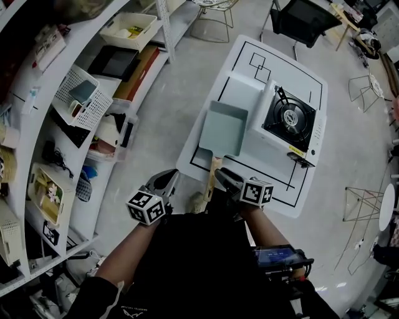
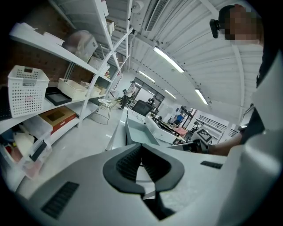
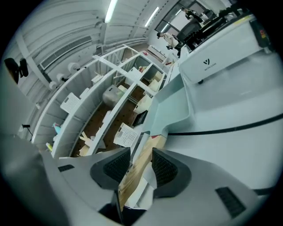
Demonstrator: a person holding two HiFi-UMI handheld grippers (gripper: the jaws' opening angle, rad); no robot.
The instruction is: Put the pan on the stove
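Observation:
The pale blue rectangular pan (image 1: 221,128) lies flat on the white table (image 1: 249,62), its wooden handle (image 1: 214,174) sticking out over the near edge. To the pan's right stands the white portable gas stove (image 1: 290,121), its black burner bare. My right gripper (image 1: 223,177) is at the handle's end. In the right gripper view the handle (image 3: 135,174) runs between the pads with small gaps on both sides, so the right gripper (image 3: 140,165) is open around it. My left gripper (image 1: 169,179) hangs left of the handle, off the table, shut and holding nothing.
White shelving (image 1: 37,112) with baskets, trays and boxes curves along the left. A black chair (image 1: 305,19) and a wire stool (image 1: 215,12) stand beyond the table. Black outlines mark the tabletop (image 1: 287,180). Bare grey floor (image 1: 168,99) lies between shelf and table.

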